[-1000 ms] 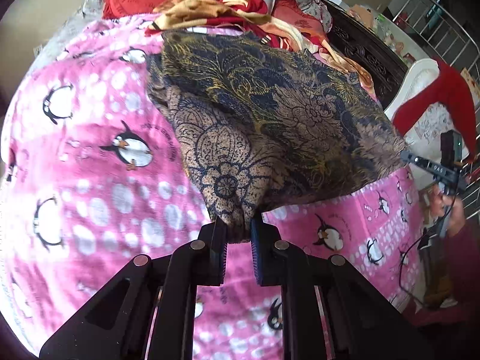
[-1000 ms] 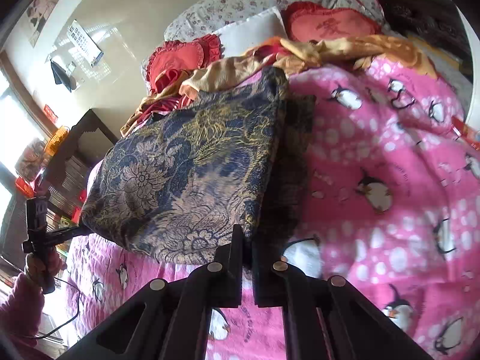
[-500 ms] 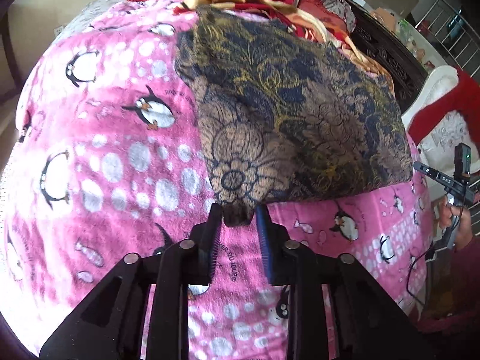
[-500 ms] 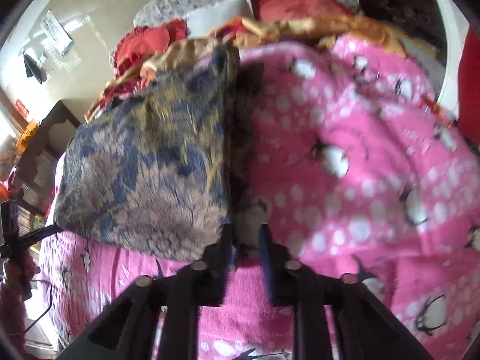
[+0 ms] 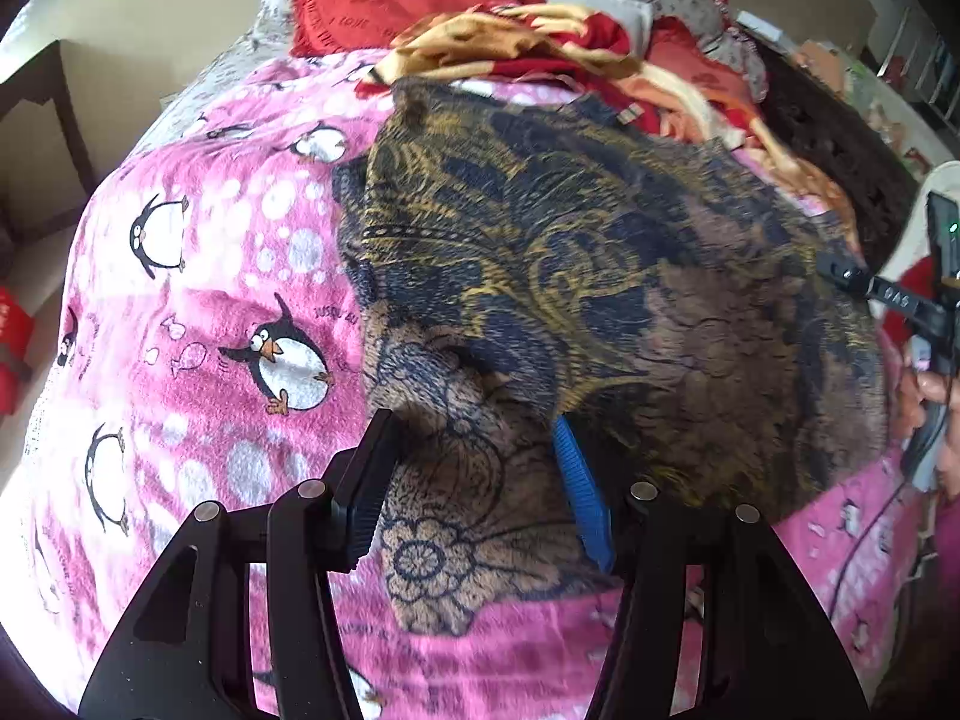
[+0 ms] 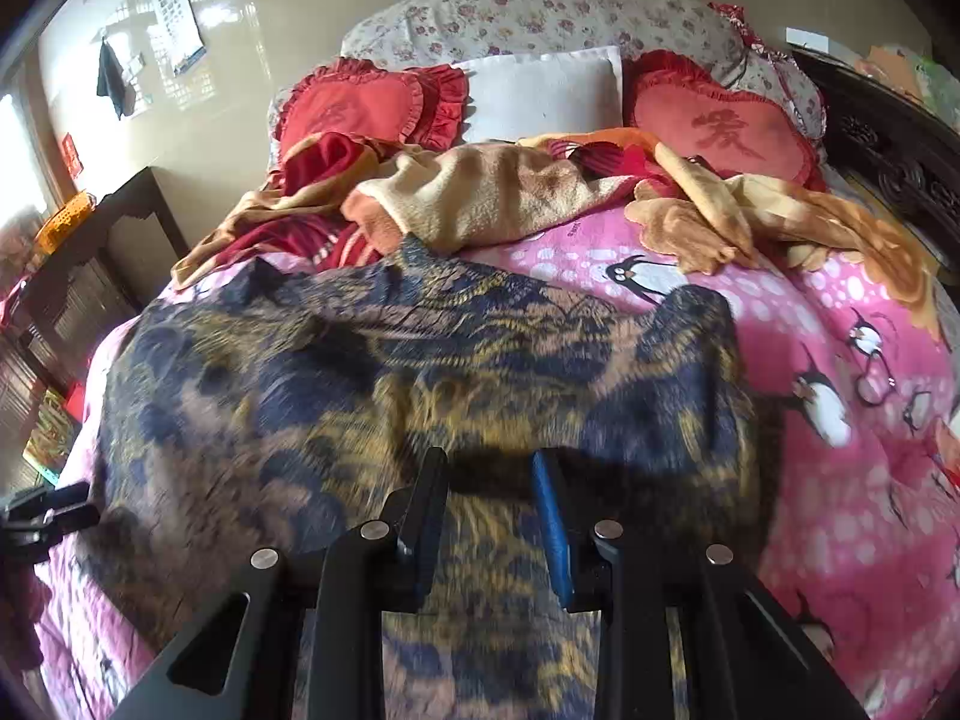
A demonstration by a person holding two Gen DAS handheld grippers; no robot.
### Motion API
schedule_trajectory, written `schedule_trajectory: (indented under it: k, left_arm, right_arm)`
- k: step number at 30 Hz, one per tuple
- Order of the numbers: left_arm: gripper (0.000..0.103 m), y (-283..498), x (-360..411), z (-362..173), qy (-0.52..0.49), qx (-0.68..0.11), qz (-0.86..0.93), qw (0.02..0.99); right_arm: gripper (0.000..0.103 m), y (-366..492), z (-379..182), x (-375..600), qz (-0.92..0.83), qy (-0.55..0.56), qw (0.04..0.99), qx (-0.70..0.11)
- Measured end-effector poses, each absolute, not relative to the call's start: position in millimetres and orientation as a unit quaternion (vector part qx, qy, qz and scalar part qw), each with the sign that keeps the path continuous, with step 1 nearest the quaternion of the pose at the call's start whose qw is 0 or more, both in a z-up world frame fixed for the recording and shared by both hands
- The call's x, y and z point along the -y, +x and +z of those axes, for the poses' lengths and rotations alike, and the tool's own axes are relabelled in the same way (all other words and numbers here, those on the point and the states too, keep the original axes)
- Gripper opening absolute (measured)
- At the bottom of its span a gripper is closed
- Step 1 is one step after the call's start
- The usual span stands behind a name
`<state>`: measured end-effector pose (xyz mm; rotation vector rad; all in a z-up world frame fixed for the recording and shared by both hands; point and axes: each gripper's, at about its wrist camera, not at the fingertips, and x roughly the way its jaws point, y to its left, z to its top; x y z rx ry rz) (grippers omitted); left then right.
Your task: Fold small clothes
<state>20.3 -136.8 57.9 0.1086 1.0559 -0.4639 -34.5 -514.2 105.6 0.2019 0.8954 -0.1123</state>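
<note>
A dark blue and gold flower-patterned garment lies folded over on the pink penguin blanket. My left gripper is open, its fingers spread on either side of the garment's near corner, which lies loose between them. In the right wrist view the same garment lies spread over the blanket. My right gripper is open just above the garment's near edge. The right gripper also shows at the right edge of the left wrist view.
Crumpled tan and red clothes lie piled at the far side of the bed. Red heart cushions and a white pillow stand behind them. A dark wooden cabinet stands left of the bed.
Both grippers have opened and let go of the garment, which has dropped flat onto the blanket. Both grippers have moved forward over its near edge.
</note>
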Motion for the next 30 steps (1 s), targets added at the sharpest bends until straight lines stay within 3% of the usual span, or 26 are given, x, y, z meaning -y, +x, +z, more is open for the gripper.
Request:
schedule_trajectory:
  k: [4, 14, 30]
  left_arm:
    - [0.058, 29.6, 143.2, 42.5, 0.059, -0.509, -0.198, 0.836]
    - [0.059, 31.5, 145.7, 40.4, 0.060, -0.504, -0.192, 0.840]
    - [0.060, 29.3, 141.3, 40.8, 0.051, -0.506, -0.194, 0.839]
  right_arm:
    - [0.028, -15.2, 104.1, 510.8, -0.062, 0.055, 0.903, -0.421]
    - [0.031, 3.3, 130.5, 456.7, 0.025, 0.086, 0.904, -0.419]
    - [0.031, 85.0, 85.3, 380.9, 0.030, 0.043, 0.883, -0.466]
